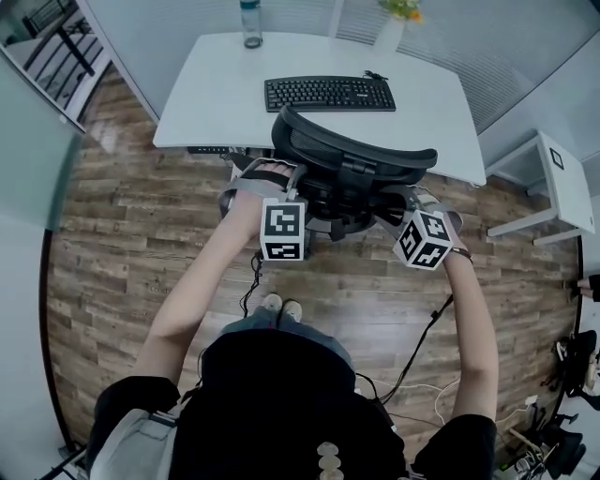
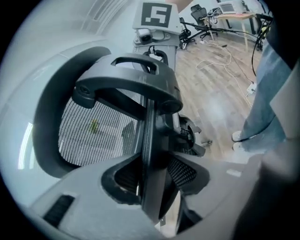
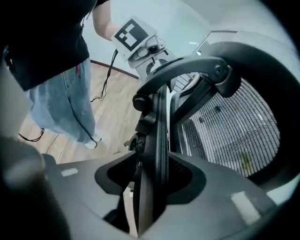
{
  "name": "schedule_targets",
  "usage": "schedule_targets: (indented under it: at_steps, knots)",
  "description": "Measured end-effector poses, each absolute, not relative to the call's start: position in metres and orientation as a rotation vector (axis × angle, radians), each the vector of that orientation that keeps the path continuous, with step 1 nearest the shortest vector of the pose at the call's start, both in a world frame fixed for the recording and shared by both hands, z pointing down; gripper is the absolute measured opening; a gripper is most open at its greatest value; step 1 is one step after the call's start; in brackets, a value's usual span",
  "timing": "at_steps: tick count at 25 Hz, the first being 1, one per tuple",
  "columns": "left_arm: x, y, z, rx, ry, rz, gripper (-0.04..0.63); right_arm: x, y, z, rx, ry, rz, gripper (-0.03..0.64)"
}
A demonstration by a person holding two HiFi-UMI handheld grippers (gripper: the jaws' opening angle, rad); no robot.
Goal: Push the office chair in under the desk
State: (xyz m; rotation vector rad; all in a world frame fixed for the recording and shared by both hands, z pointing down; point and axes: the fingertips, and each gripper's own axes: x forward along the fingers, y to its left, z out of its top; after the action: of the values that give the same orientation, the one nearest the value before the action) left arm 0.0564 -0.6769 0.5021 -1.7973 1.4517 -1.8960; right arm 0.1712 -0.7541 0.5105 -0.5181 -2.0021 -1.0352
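Black office chair sits under the table. Left hand-held gripper and right hand-held gripper gape loose around its armrests; backing off seems next.

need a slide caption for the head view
The office chair sits pushed in at the desk, with the open left gripper and right gripper straddling its backrest.

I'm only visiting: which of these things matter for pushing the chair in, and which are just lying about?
In the job: chair, desk, left gripper and right gripper, both open astride the chair's back edge.

Just lying about: keyboard, bottle, vase, side table, floor cables.
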Motion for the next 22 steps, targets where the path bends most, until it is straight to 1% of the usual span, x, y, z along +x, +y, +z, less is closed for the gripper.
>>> schedule_targets:
  at_steps: [4, 7, 8, 9, 10, 12, 14, 16, 18, 22]
  knots:
    - [0.057, -0.668, 0.490, -1.711, 1.562, -1.780, 0.194, 0.178, -0.748, 0.480, -0.414, -2.159, -0.989, 0.183]
    - [0.057, -0.656, 0.476, -1.671, 1.686, -1.632, 0.134, 0.185, -0.743, 0.452, -0.298, -2.340, -0.882, 0.172]
    - [0.056, -0.652, 0.471, -1.658, 1.735, -1.580, 0.101, 0.187, -0.741, 0.444, -0.250, -2.415, -0.822, 0.164]
    - [0.055, -0.648, 0.466, -1.648, 1.790, -1.522, 0.045, 0.188, -0.739, 0.436, -0.198, -2.494, -0.754, 0.163]
    - [0.054, -0.644, 0.462, -1.647, 1.850, -1.458, 0.010, 0.189, -0.737, 0.428, -0.144, -2.572, -0.683, 0.161]
    - [0.052, -0.639, 0.453, -1.672, 1.971, -1.308, 0.009, 0.192, -0.735, 0.415, -0.022, -2.714, -0.547, 0.145]
    - [0.051, -0.635, 0.441, -1.702, 2.095, -1.105, 0.009, 0.196, -0.735, 0.405, 0.109, -2.842, -0.416, 0.113]
    - [0.049, -0.630, 0.424, -1.723, 2.221, -0.850, 0.009, 0.200, -0.736, 0.398, 0.233, -2.946, -0.295, 0.100]
    - [0.045, -0.625, 0.406, -1.742, 2.318, -0.569, 0.008, 0.204, -0.738, 0.392, 0.355, -3.026, -0.194, 0.072]
    - [0.040, -0.620, 0.384, -1.821, 2.388, -0.087, 0.008, 0.218, -0.743, 0.388, 0.593, -3.122, -0.048, 0.030]
